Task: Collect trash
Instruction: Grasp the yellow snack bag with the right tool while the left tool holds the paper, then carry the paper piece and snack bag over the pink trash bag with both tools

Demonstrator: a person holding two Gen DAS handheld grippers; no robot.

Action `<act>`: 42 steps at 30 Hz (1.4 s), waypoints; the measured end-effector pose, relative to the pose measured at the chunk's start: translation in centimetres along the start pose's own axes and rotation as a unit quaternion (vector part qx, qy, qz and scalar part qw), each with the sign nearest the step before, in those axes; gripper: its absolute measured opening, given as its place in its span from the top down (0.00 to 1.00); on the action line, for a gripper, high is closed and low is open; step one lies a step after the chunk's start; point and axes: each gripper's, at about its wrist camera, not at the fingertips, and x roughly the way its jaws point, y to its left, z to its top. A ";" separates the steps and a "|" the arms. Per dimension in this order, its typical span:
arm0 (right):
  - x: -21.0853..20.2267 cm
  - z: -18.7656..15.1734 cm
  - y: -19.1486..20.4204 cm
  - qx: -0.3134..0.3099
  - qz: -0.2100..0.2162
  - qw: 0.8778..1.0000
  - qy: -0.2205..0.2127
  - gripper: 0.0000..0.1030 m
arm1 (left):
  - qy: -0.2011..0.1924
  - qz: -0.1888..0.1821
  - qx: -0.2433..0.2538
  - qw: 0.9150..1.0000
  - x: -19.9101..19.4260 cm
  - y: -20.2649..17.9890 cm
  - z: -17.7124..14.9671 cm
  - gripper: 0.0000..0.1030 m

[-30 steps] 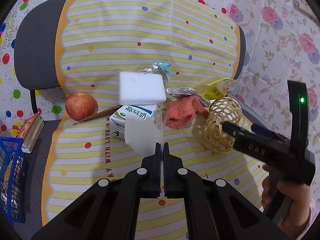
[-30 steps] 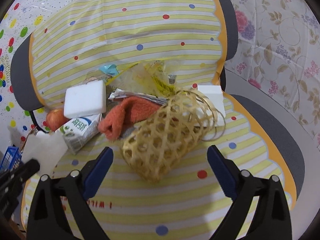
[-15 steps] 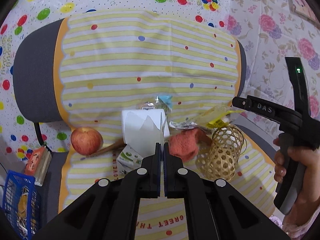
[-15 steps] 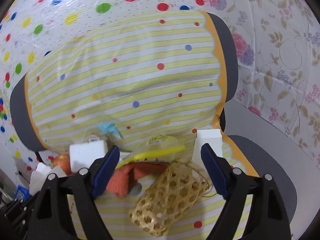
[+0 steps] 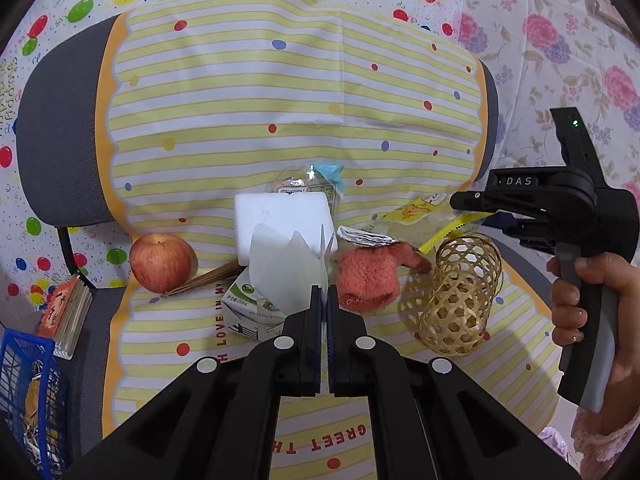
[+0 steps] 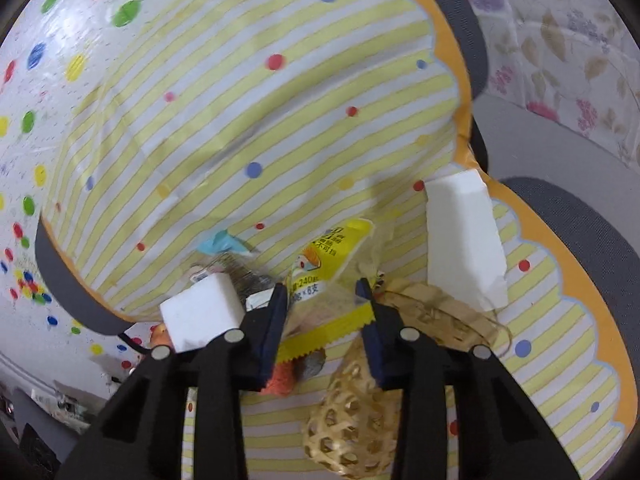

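My left gripper (image 5: 324, 294) is shut on a white paper scrap (image 5: 284, 268) and holds it above the striped chair seat. My right gripper (image 6: 322, 292) is open, its fingers on either side of a yellow plastic wrapper (image 6: 328, 280); the wrapper also shows in the left wrist view (image 5: 420, 216) under the right gripper's tip (image 5: 460, 202). Other trash lies behind on the seat: a milk carton (image 5: 248, 308), a white foam block (image 5: 284, 216), a clear wrapper with a blue end (image 5: 316, 184) and a silver foil piece (image 5: 364, 236).
An apple (image 5: 162, 262), chopsticks (image 5: 204, 280), an orange sock (image 5: 368, 276) and a woven bamboo basket (image 5: 460, 292) lie on the seat. A second foam block (image 6: 464, 240) stands at the right. A blue bin (image 5: 24, 392) and a small book (image 5: 66, 316) are at the left.
My right gripper moved forward and narrowed until its fingers flank the yellow wrapper. My left gripper lifted and pulled back a little with the paper scrap in it.
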 end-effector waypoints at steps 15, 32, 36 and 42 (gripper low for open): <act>-16.9 -9.2 5.5 -0.252 -0.003 0.960 -0.123 0.77 | -0.059 -0.036 0.019 0.997 -10.2 -3.2 -1.2 0.98; -28.8 -21.4 -1.5 -0.225 -0.086 0.960 -0.145 0.79 | -0.037 -0.162 0.102 0.981 -15.2 -13.7 -9.3 0.98; -32.0 -23.5 -3.5 -0.206 -0.115 0.960 -0.150 0.79 | -0.029 -0.202 0.123 0.971 -15.7 -16.5 -10.8 0.98; -34.2 -26.8 -7.8 -0.154 -0.159 0.968 -0.116 0.79 | -0.009 -0.257 0.159 0.953 -16.0 -20.8 -14.1 0.98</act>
